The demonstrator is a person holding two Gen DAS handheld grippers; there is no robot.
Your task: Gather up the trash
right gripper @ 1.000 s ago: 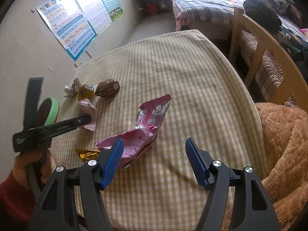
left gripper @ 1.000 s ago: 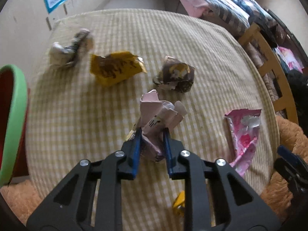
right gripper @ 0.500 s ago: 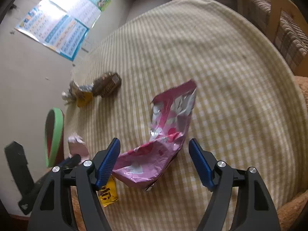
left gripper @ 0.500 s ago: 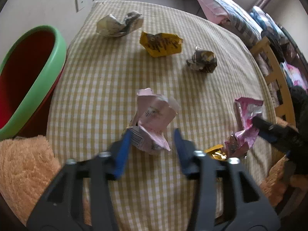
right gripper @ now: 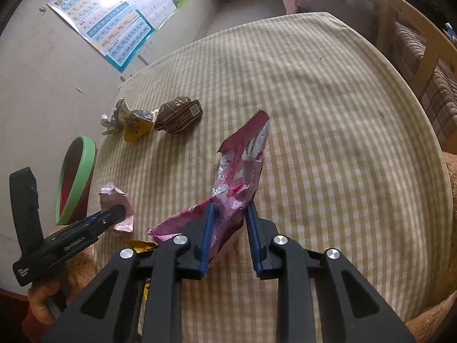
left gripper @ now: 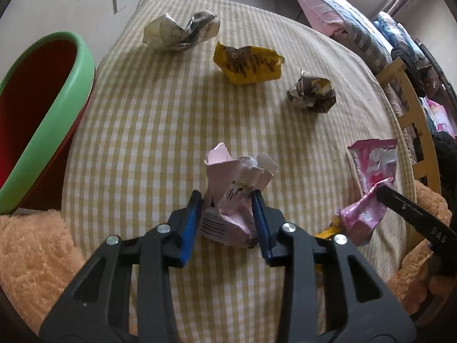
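A crumpled pale pink paper (left gripper: pixel 237 177) lies near the front of the check-cloth table (left gripper: pixel 160 120). My left gripper (left gripper: pixel 227 208) has this paper between its blue pads, touching both, and its jaws are closing. A pink foil wrapper (right gripper: pixel 242 160) is pinched at its near end by my right gripper (right gripper: pixel 230 223), which is shut on it; the torn far end sticks up. In the right wrist view the left gripper (right gripper: pixel 114 217) is at the lower left, on the pink paper (right gripper: pixel 114 197).
A white-grey wrapper (left gripper: pixel 180 33), a yellow wrapper (left gripper: pixel 248 64) and a brown crumpled wrapper (left gripper: pixel 312 94) lie across the far half. A small yellow wrapper (left gripper: pixel 328 231) lies near the right gripper. A red bin with a green rim (left gripper: pixel 65 108) stands left of the table. A wooden chair (left gripper: pixel 414 120) stands at the right.
The left gripper opened off the pink paper, then narrowed around it again. The right gripper came down over the pink foil wrapper and shut on its near end.
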